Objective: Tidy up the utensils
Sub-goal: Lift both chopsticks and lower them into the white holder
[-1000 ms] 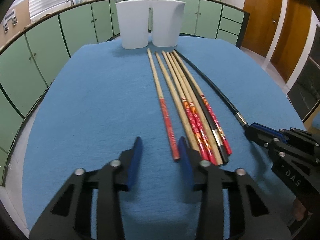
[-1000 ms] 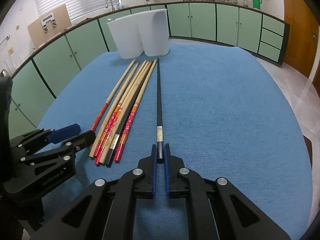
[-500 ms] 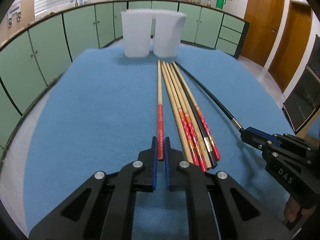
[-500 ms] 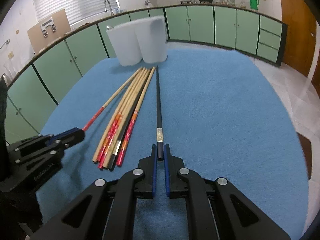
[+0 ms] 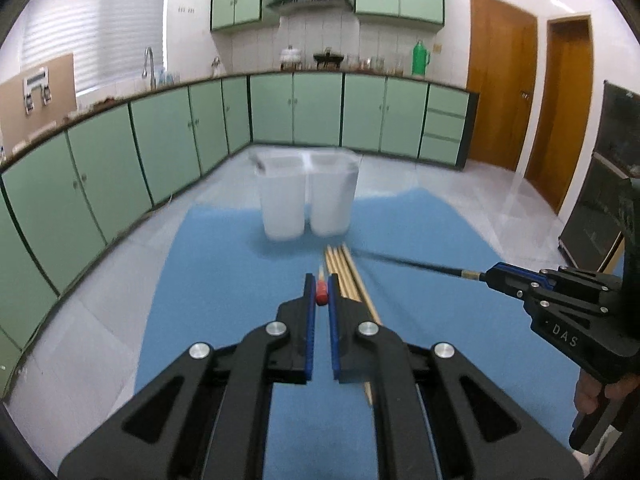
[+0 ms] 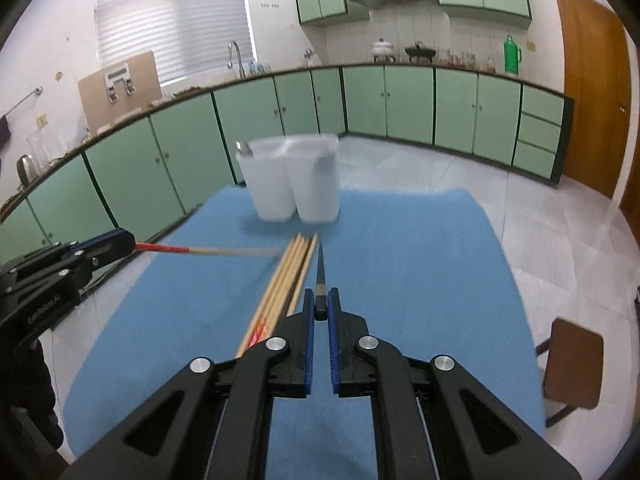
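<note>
My left gripper [image 5: 321, 296] is shut on a red-ended bamboo chopstick [image 5: 321, 293], held above the blue cloth and pointing at two white cups [image 5: 282, 204]. From the right wrist view that chopstick [image 6: 208, 251] sticks out of the left gripper [image 6: 124, 240]. My right gripper [image 6: 320, 308] is shut on a black chopstick [image 6: 320, 280], also lifted; it shows in the left wrist view [image 5: 420, 266]. Several bamboo chopsticks [image 6: 286, 280] lie together on the cloth [image 6: 400, 260].
The two white cups [image 6: 296, 184] stand side by side at the cloth's far edge; the left one holds a metal utensil [image 6: 243, 147]. Green cabinets [image 5: 320, 116] ring the room. A brown stool [image 6: 572, 364] stands to the right of the table.
Both grippers have risen off the cloth, each lifting its chopstick by the near end. A second ago the left gripper was open; it closed on the red-ended chopstick.
</note>
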The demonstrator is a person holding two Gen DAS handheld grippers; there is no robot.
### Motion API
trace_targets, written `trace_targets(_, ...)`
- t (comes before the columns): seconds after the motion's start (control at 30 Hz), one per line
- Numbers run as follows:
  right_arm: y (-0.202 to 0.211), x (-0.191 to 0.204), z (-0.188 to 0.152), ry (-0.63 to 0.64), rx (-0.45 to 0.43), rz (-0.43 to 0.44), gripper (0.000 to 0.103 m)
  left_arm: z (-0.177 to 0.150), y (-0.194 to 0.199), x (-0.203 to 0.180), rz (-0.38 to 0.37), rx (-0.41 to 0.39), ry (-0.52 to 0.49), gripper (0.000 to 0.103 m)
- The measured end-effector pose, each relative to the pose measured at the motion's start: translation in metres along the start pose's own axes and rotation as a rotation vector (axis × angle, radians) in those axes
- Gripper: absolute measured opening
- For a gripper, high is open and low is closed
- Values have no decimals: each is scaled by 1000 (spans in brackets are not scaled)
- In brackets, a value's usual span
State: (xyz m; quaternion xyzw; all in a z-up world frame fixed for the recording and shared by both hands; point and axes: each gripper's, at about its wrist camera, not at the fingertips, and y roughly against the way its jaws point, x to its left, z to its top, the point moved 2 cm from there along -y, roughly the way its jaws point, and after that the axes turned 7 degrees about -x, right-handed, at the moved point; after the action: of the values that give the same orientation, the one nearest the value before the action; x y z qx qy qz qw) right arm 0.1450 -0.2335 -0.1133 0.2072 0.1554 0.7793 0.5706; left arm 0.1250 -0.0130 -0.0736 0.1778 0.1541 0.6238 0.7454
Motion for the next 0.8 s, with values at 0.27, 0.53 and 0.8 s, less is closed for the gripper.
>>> trace_targets(0.27,10,-1,62,21,-49,27,6,47,10,-5,-36,-88,-2,5)
trace_targets(0.53,3,8,113,67,-57,90,6,78,7,0,-85,-135,36,5)
trace_targets(0.8,-10,9,181,77,-142,136,6,125,3,6,-66,-237,22,5)
